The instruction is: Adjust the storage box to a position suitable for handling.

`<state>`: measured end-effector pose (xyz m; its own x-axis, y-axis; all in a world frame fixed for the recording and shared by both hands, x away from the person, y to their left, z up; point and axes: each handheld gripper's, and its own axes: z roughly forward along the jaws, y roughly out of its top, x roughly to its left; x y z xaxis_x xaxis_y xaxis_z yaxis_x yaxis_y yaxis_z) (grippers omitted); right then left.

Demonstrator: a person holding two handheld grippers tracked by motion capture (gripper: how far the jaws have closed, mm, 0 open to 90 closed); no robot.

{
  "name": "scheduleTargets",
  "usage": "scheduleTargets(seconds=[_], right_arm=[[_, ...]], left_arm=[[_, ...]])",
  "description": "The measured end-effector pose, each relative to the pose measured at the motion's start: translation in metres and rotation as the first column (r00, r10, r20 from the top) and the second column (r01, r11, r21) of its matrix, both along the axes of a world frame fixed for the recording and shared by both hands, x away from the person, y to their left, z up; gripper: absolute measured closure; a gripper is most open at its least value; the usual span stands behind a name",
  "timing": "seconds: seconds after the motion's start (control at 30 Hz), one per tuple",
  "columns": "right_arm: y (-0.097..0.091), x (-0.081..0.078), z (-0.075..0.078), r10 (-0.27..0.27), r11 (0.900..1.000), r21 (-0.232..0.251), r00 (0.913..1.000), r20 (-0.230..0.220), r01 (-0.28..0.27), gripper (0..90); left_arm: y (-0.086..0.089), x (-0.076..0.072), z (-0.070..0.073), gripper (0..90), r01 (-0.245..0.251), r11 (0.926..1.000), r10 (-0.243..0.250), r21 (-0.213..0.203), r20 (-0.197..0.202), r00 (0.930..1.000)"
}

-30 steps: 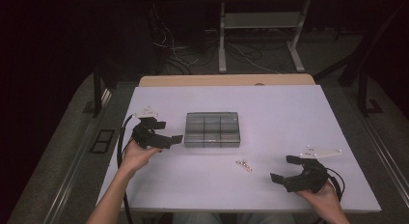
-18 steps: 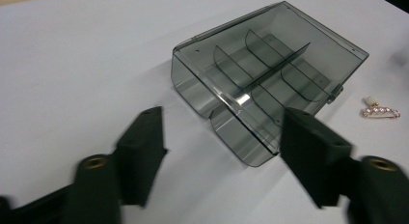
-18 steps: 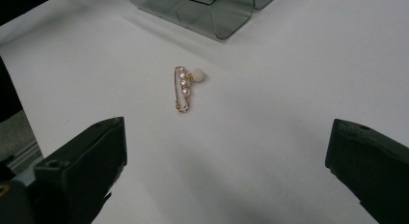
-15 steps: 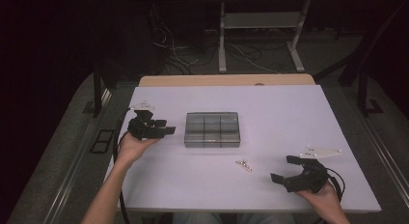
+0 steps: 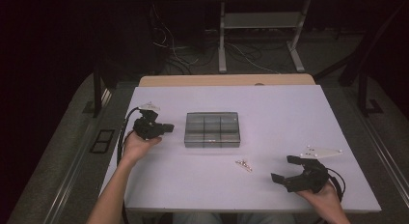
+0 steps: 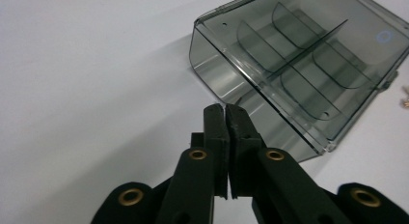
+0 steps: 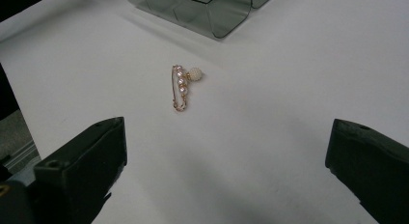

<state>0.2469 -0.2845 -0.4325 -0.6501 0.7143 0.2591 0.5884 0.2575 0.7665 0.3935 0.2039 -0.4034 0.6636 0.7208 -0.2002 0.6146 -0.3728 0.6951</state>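
A smoky clear plastic box [image 5: 212,129] with inner dividers lies with its lid down in the middle of the white table [image 5: 289,108]. My left gripper [image 5: 166,128] is just left of the box [image 6: 299,74], pointing at its near corner; its jaws have just been closing and now meet with nothing between them [image 6: 225,110]. A small gold pin with pearls [image 5: 243,164] lies in front of the box. My right gripper [image 5: 284,168] rests near the table's front right, jaws wide apart, aimed at the pin [image 7: 183,86], well short of it.
A white three-cornered plate [image 5: 320,151] sits on the right gripper. A black cable [image 5: 123,134] loops from the left gripper toward the table's left edge. Beyond the table's far edge are a metal stand [image 5: 260,28] and floor cables.
The left hand has moved from the table's front left toward the box's left side and a little lower, and its jaws have gone from wide apart to shut. The right gripper has stayed put.
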Motion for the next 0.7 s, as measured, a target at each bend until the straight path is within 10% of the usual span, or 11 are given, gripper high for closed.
scheduleTargets(seconds=[0.7], right_arm=[[-0.002,0.0,0.0,-0.003,1.0,0.001,1.0,0.004,0.003,0.8]], left_arm=[[-0.022,0.01,-0.026,88.9,-0.003,0.9999,0.003,0.013,-0.019,0.9998]])
